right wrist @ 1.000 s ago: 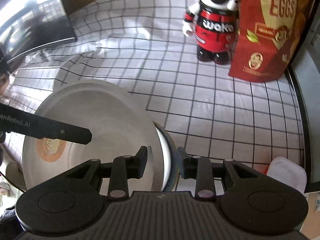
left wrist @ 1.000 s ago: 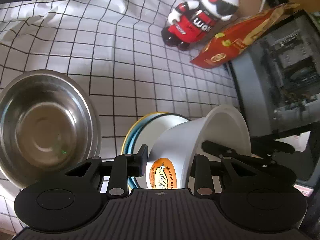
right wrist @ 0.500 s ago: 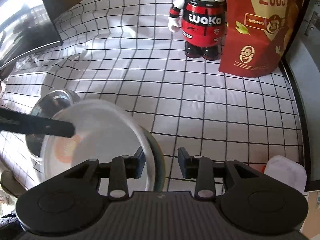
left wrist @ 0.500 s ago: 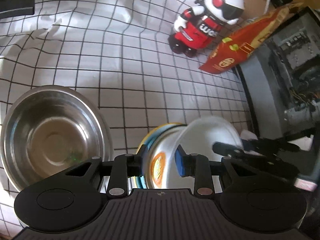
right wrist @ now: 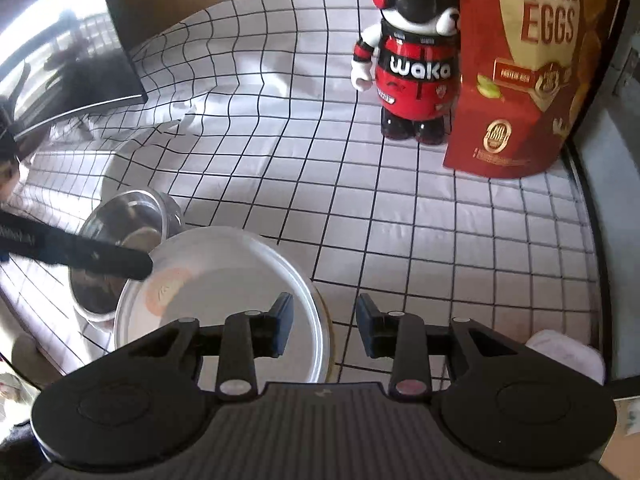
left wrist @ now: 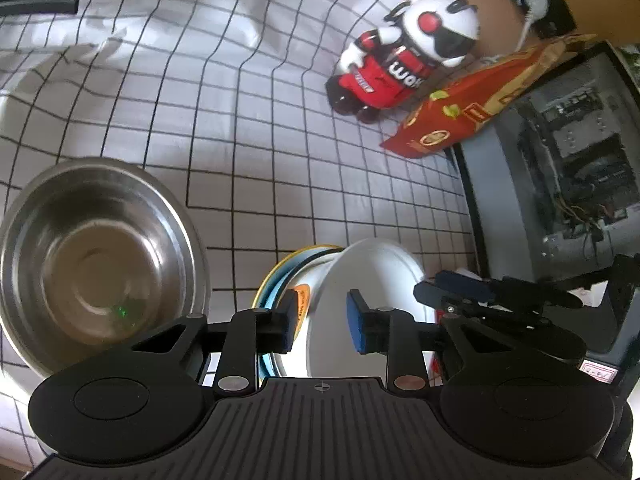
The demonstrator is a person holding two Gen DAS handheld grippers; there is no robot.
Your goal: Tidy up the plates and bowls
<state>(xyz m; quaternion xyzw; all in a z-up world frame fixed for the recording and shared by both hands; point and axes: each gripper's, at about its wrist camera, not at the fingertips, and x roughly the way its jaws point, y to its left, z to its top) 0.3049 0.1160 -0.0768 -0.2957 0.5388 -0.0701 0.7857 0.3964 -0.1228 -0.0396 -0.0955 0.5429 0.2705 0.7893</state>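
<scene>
A white bowl (left wrist: 372, 276) with an orange label sits on a stack of plates with blue and yellow rims (left wrist: 276, 280). It shows from above in the right wrist view (right wrist: 224, 280). A steel bowl (left wrist: 92, 248) stands left of the stack, also in the right wrist view (right wrist: 128, 216). My left gripper (left wrist: 320, 320) is open, its fingers on either side of the white bowl's wall. My right gripper (right wrist: 324, 326) is open and empty, just right of the bowl's rim. The right gripper's finger (left wrist: 492, 292) shows beside the bowl.
A checked cloth (right wrist: 360, 216) covers the table. A red and white toy robot (right wrist: 412, 64) and a red quail eggs bag (right wrist: 528, 64) stand at the back right. A computer case (left wrist: 560, 184) is to the right, a dark monitor (right wrist: 116, 40) at the back left, and a small white container (right wrist: 568, 356) at the near right.
My left gripper has opened and let go of the white bowl's wall. My right gripper has opened wider and drawn back to the right. The white bowl now sits level on the stack.
</scene>
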